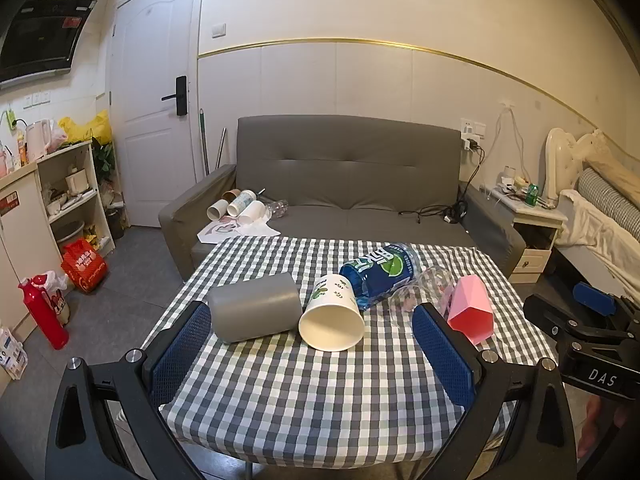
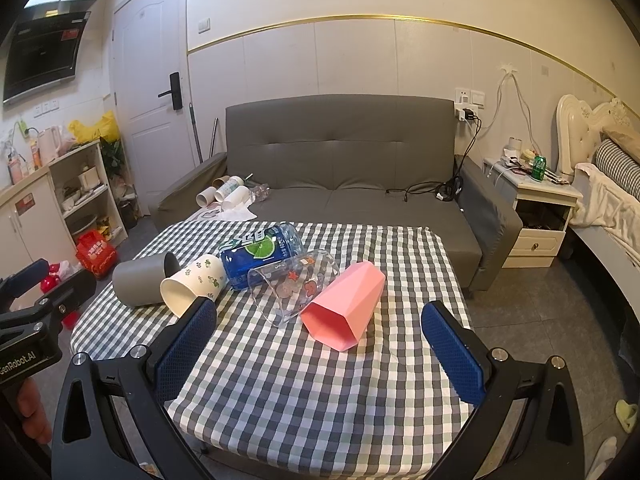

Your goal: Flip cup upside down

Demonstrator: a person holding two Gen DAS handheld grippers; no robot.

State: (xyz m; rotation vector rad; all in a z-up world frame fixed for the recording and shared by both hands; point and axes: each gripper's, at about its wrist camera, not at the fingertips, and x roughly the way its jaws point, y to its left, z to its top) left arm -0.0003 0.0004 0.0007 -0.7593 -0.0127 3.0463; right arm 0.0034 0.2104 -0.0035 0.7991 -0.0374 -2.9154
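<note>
Four cups lie on their sides on the checked tablecloth (image 1: 304,384): a grey cup (image 1: 256,312) (image 2: 138,282), a white paper cup with leaf print (image 1: 332,316) (image 2: 196,282), a clear glass with stickers (image 1: 424,286) (image 2: 294,284) and a pink faceted cup (image 1: 470,312) (image 2: 344,304). A blue-labelled bottle (image 1: 380,270) (image 2: 258,252) lies behind them. My left gripper (image 1: 312,332) is open and empty, just short of the grey and white cups. My right gripper (image 2: 320,332) is open and empty, just short of the pink cup.
A grey sofa (image 1: 344,184) stands behind the table with paper cups (image 1: 240,206) on its seat. Shelves (image 1: 72,192) and a red bottle (image 1: 42,312) are at the left. A nightstand (image 2: 532,216) and bed (image 2: 612,192) are at the right.
</note>
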